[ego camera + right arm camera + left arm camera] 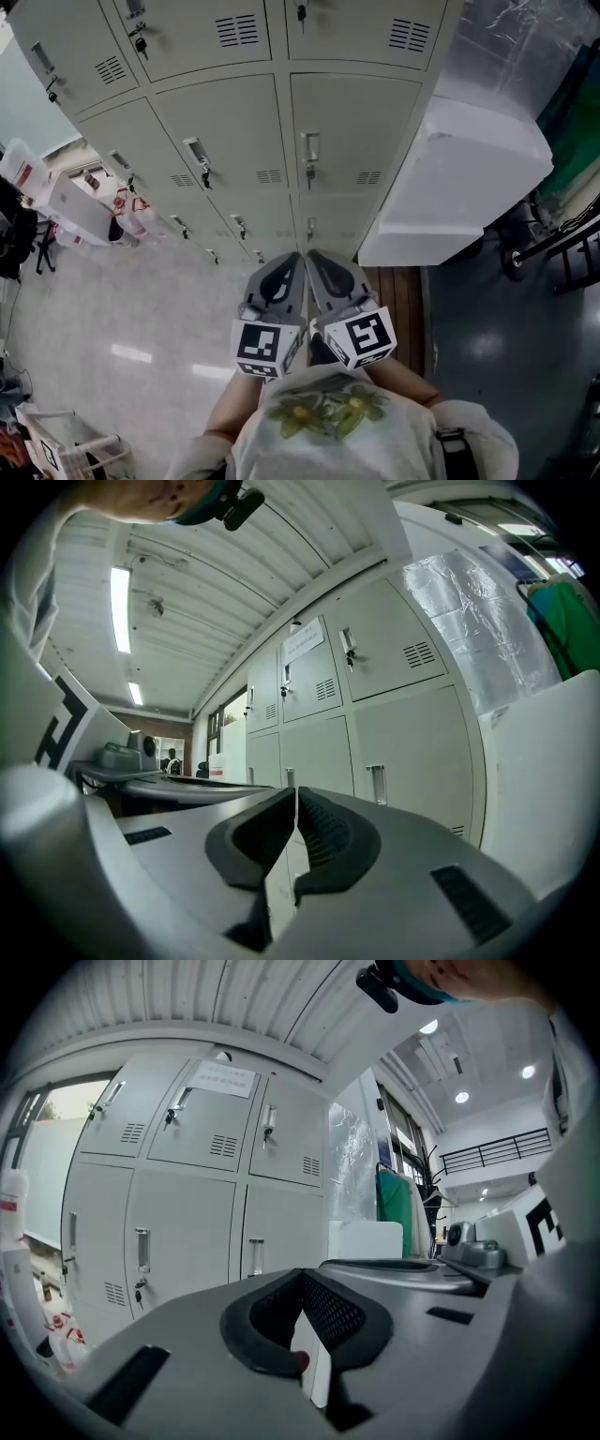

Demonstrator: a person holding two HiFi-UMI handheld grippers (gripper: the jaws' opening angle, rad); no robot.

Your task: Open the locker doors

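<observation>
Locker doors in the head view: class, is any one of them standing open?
No, every locker door in sight lies flush with its neighbours, fully shut.

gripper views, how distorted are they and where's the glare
Left gripper view: heavy fisheye, black corners, lockers bowing, ceiling spotlights blown out. Right gripper view: same fisheye, a ceiling strip light glaring. Head view: lockers fan outward, and the floor carries pale light reflections.

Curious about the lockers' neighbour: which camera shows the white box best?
The head view: the white box shows nearly whole, from above. The left gripper view shows a small part; the right gripper view, one side at its edge.
</observation>
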